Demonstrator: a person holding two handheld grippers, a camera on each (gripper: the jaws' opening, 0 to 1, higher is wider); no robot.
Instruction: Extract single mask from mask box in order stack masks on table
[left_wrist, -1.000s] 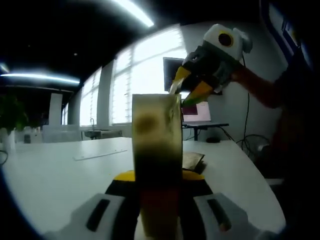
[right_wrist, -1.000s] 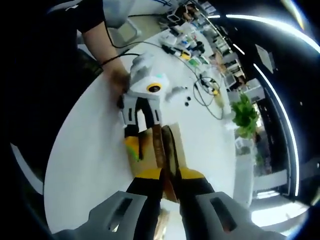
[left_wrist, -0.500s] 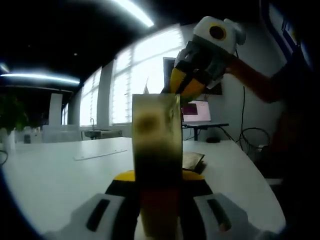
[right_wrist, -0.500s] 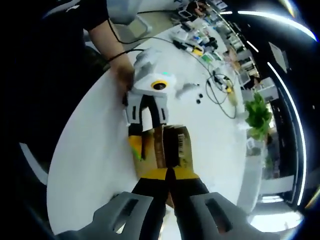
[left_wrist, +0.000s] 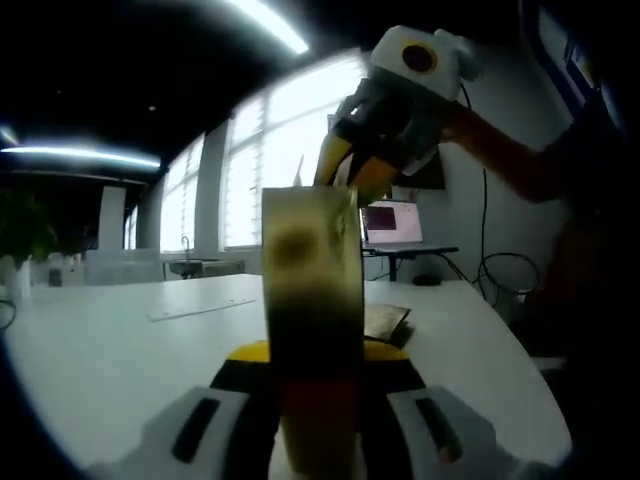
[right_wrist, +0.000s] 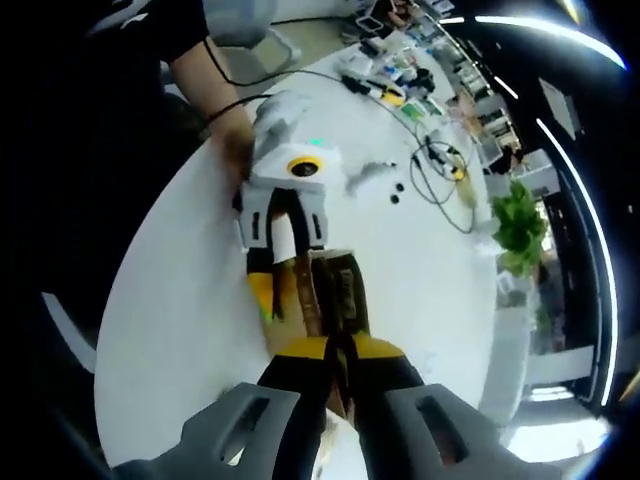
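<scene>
Left tool (left_wrist: 318, 400) at the bottom centre of the left gripper view is clamped on the mask box (left_wrist: 312, 300), which stands upright in the middle of that frame and blocks most of what lies behind it. Right tool (left_wrist: 352, 172) comes in at the upper right of the same view, its yellow tips down at the top edge of the box. In the right gripper view that tool's own jaws rise from the bottom centre, nearly together, with a thin pale edge between them at the box opening; this is probably 1 mask (right_wrist: 340, 352), though the frame is too blurred to be sure.

As for progress, the extraction looks to be at its pinch-and-lift stage: the box is steadied and the tips are at the opening, but no mask is clearly free of it yet. On the white counter (left_wrist: 120, 350), just right of the box in the left gripper view, a flat dark item (left_wrist: 384, 322) lies; whether it is a mask already set down cannot be told. Pulling the mask out and laying it on the counter remains.
</scene>
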